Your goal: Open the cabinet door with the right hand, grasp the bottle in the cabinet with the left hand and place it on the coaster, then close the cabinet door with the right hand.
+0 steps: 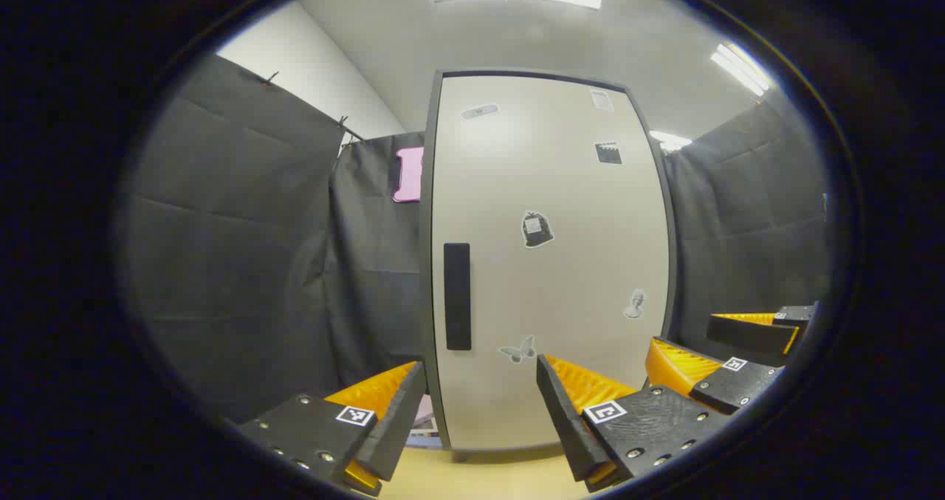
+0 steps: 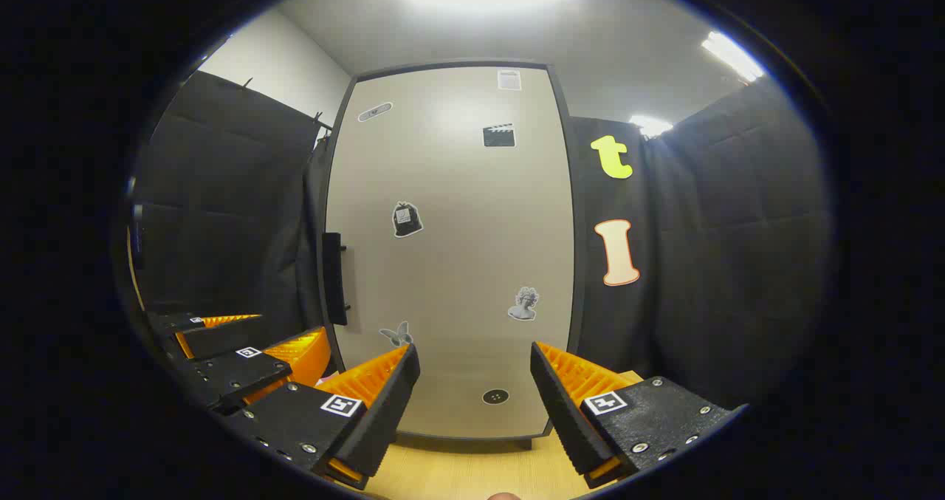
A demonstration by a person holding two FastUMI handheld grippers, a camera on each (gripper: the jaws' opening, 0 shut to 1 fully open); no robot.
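While the tall pale-grey cabinet door [image 2: 450, 249] is shut, the bottle must be hidden inside. Both the right gripper [image 2: 472, 389] and left gripper [image 1: 480, 404] wait with fingers wide apart, holding nothing. Next, right should reach the black bar handle [image 2: 334, 278].

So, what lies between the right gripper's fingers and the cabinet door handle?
Nothing: in the right gripper view, open air separates the right gripper from the handle.
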